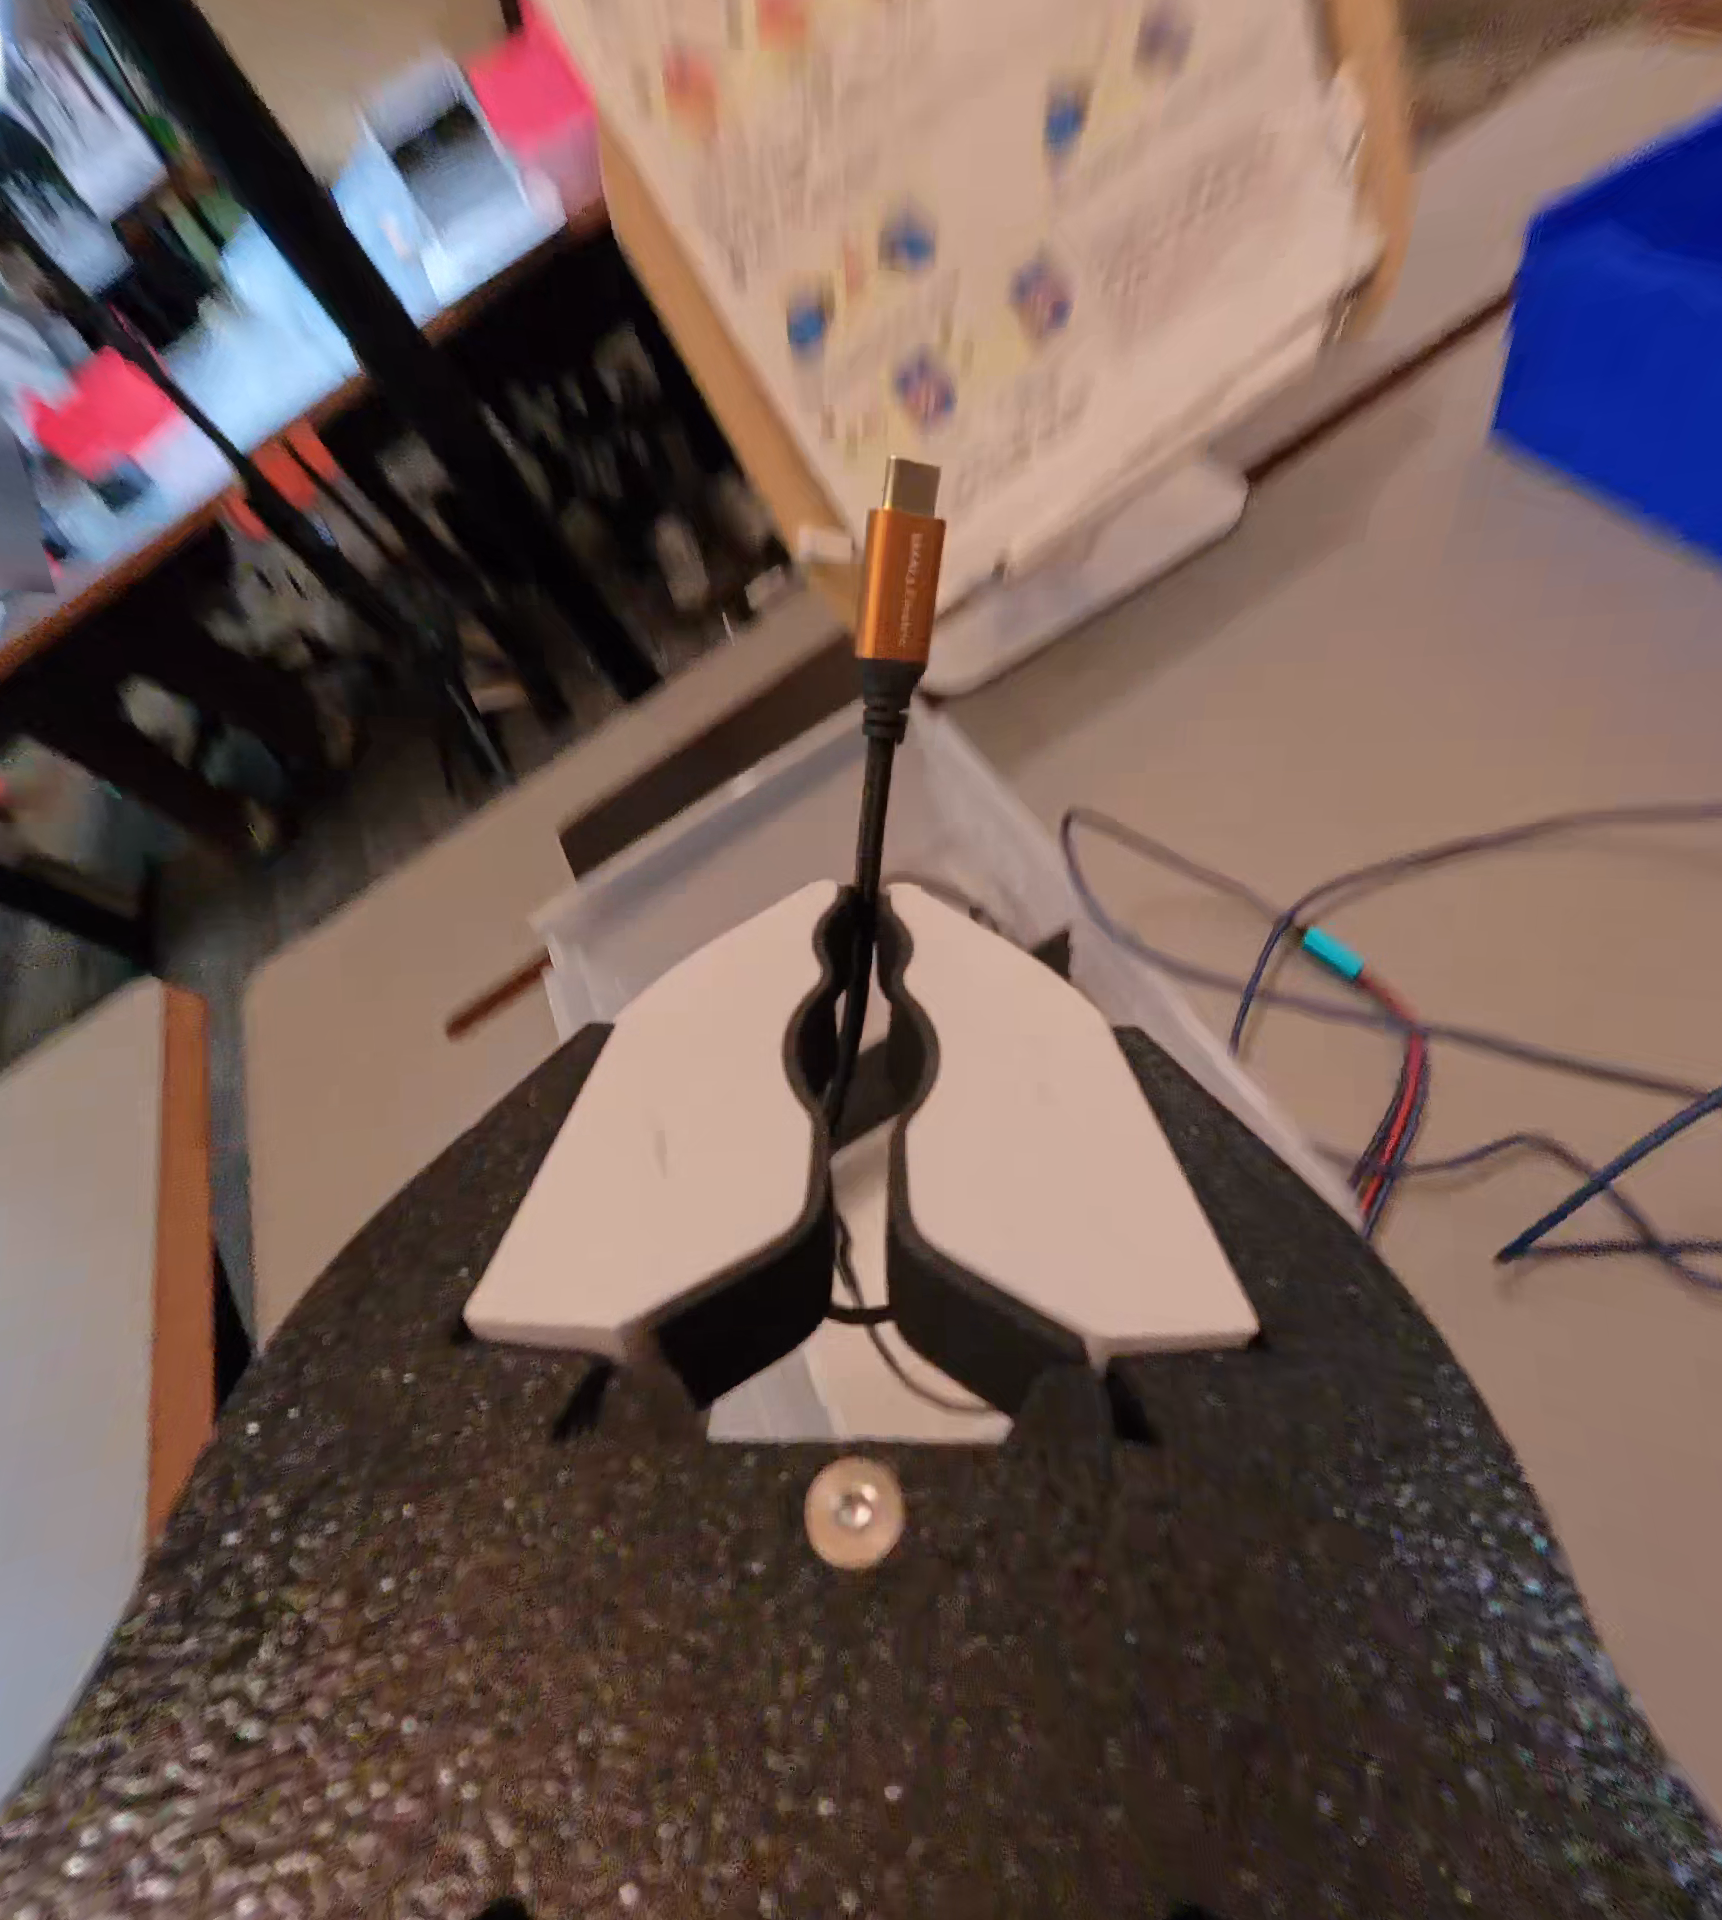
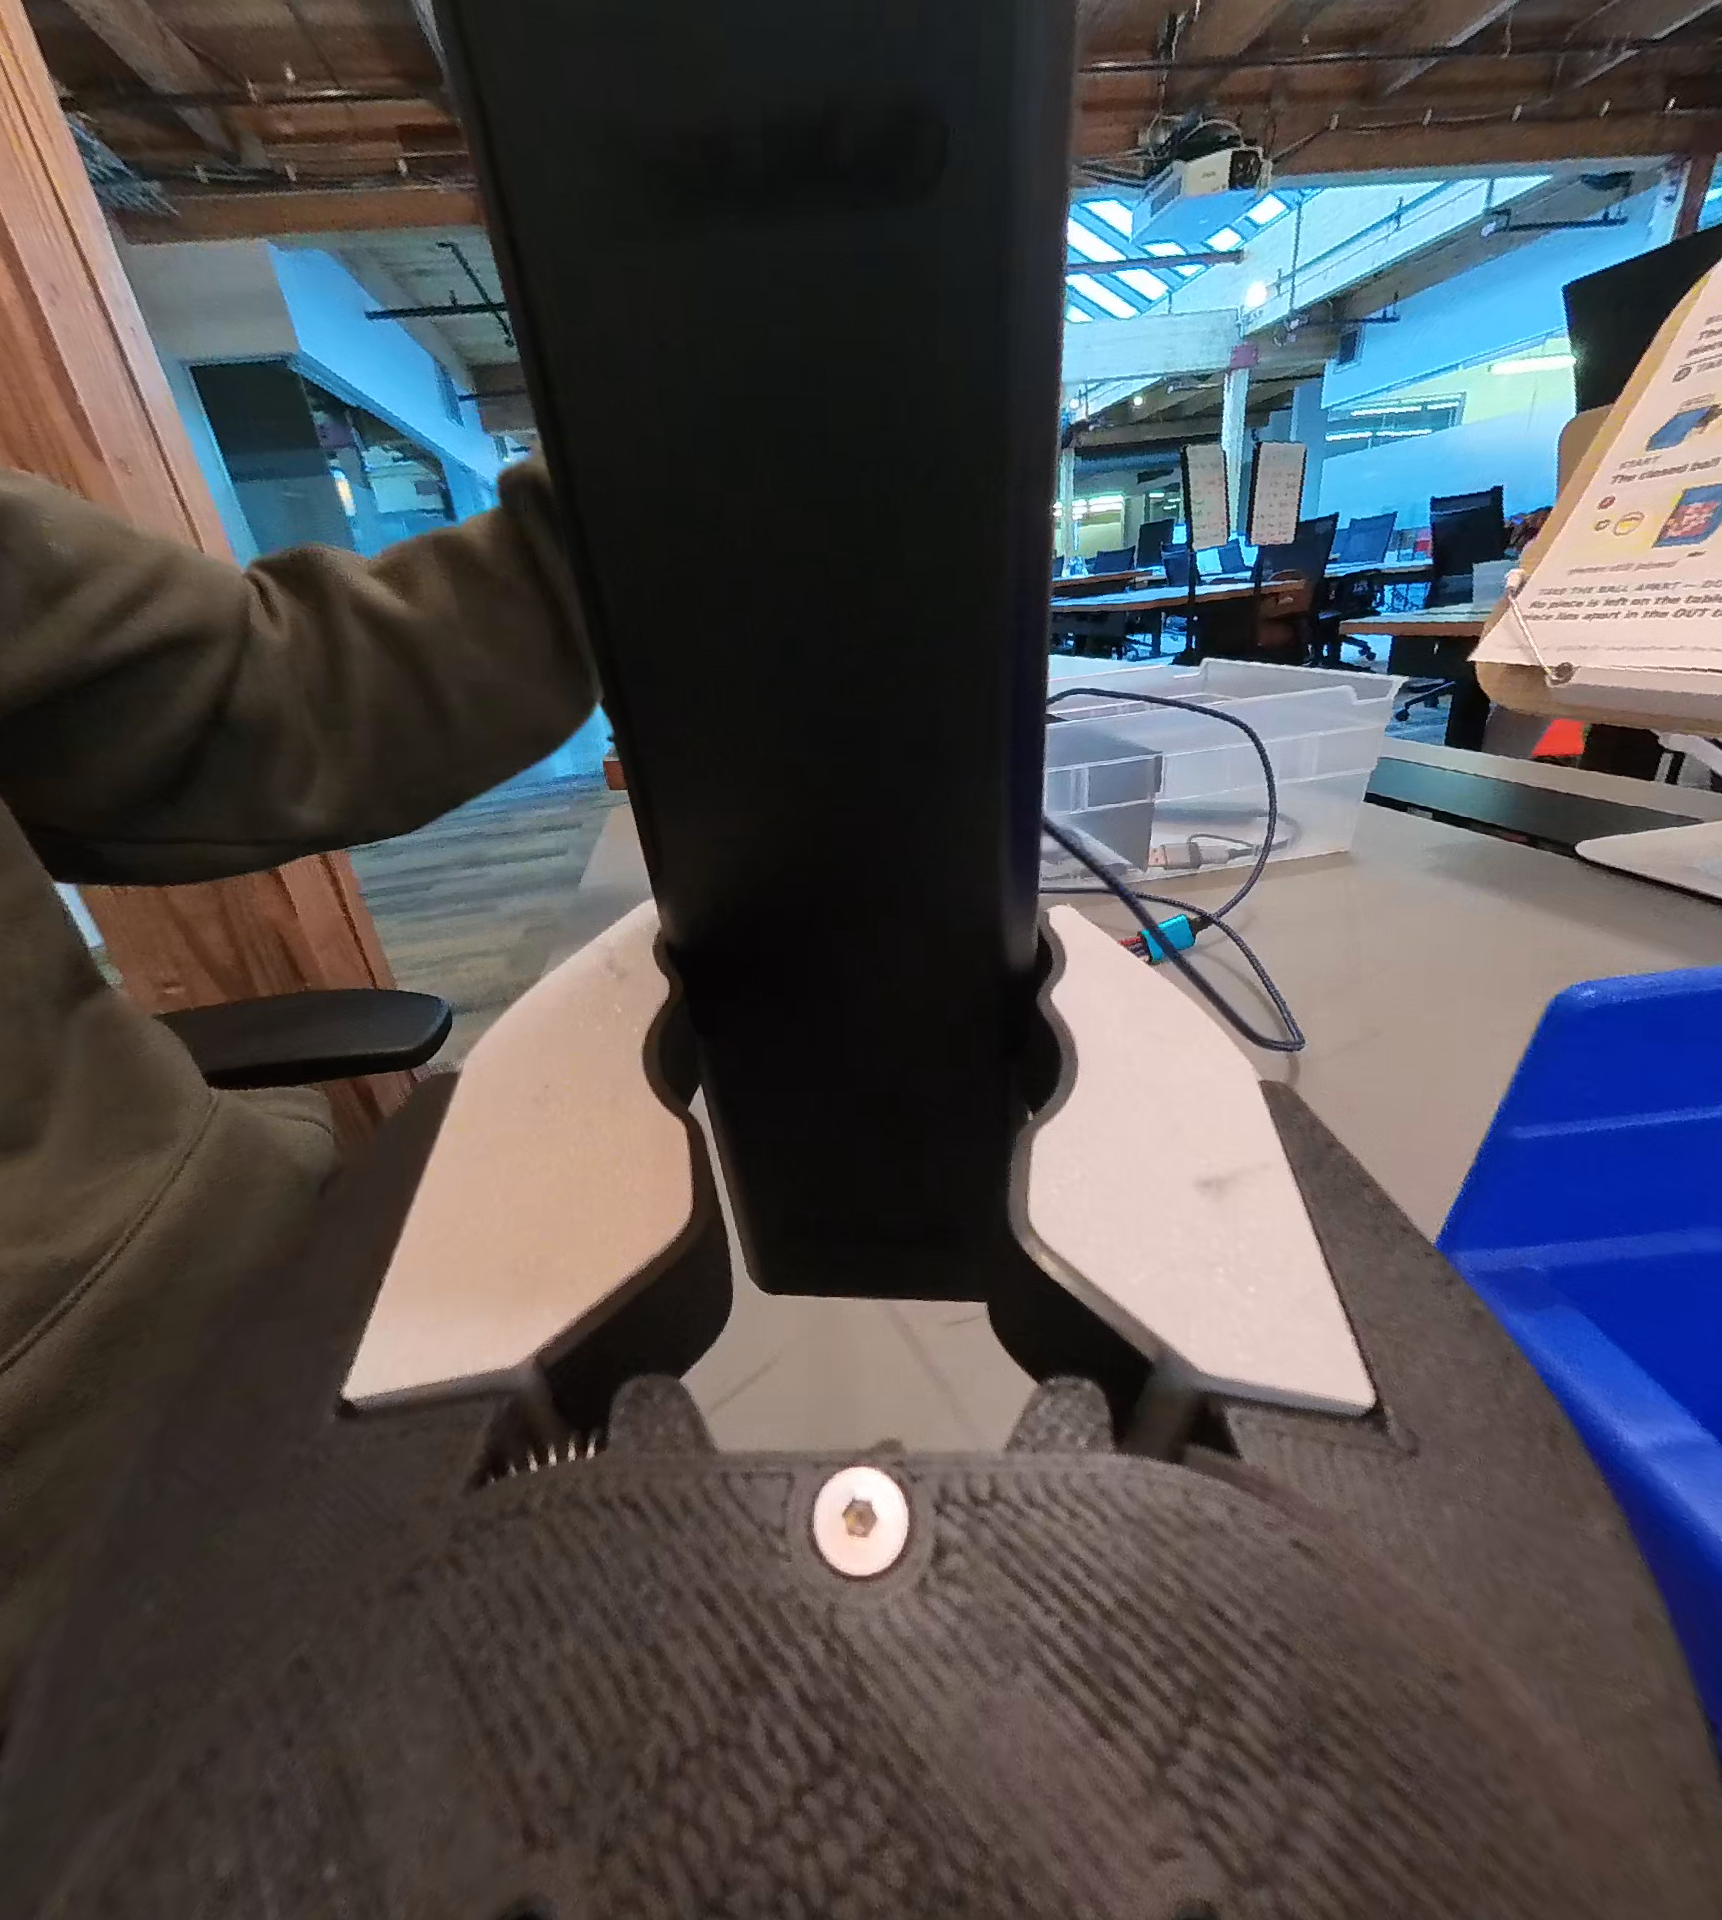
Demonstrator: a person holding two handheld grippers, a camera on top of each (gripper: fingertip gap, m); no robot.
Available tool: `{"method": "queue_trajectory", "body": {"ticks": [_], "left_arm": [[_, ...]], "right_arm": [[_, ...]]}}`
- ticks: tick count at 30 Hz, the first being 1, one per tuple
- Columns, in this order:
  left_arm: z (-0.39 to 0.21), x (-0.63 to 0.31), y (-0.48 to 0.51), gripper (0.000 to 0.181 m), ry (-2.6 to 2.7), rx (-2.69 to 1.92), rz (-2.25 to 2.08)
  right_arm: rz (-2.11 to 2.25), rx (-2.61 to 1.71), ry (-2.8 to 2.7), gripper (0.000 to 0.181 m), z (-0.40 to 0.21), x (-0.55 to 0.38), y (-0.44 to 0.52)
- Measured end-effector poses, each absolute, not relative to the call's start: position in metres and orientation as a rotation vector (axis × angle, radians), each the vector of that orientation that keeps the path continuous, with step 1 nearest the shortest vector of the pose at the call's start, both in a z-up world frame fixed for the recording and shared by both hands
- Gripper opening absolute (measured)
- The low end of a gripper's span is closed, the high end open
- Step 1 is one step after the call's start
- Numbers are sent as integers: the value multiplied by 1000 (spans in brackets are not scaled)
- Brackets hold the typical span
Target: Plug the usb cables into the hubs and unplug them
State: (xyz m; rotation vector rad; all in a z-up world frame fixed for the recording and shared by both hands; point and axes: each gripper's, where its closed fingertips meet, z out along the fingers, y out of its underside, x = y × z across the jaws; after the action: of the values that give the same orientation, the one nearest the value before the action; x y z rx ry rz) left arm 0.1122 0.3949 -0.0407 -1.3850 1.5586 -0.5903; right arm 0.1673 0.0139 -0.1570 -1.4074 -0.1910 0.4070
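In the left wrist view my left gripper [image 1: 865, 904] is shut on a thin black cable [image 1: 872, 821]. Its orange plug [image 1: 901, 587] with a bare metal tip stands up past the fingertips, in the air above the table. In the right wrist view my right gripper [image 2: 852, 951] is shut on a long black hub [image 2: 784, 582]. The hub stands upright between the white fingers [image 2: 566, 1122] and fills the middle of the view. Its ports do not show. Blue braided cables [image 1: 1459, 1039] with a teal plug [image 1: 1333, 951] lie loose on the table; they also show in the right wrist view [image 2: 1241, 935].
A clear plastic tray [image 2: 1252, 758] sits on the grey table [image 1: 1459, 748] behind the cables. A blue bin [image 2: 1667, 1247] stands at the right, also in the left wrist view [image 1: 1667, 343]. A printed sheet on a stand [image 1: 992, 208] is at the back. A person's olive sleeve [image 2: 213, 675] reaches in at left. Left tips to right tips: about 40 cm.
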Motion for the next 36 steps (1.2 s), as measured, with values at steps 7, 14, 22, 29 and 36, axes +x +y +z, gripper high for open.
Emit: {"method": "queue_trajectory", "body": {"ticks": [7, 14, 22, 29, 36], "left_arm": [[55, 94, 292, 2, 1333, -997, -636], [-45, 67, 158, 2, 1327, -572, -921], [-161, 33, 124, 2, 1600, -657, -1036], [-76, 90, 161, 3, 1422, -778, -793], [30, 123, 137, 2, 1171, -527, -733]], "right_arm": [[409, -1391, -182, 61, -155, 169, 12], [415, -1345, -151, 61, -151, 175, 8], [429, -1336, -164, 61, -150, 172, 5], [435, -1366, -178, 61, -153, 169, 9], [438, -1381, -186, 61, -154, 168, 10]]}}
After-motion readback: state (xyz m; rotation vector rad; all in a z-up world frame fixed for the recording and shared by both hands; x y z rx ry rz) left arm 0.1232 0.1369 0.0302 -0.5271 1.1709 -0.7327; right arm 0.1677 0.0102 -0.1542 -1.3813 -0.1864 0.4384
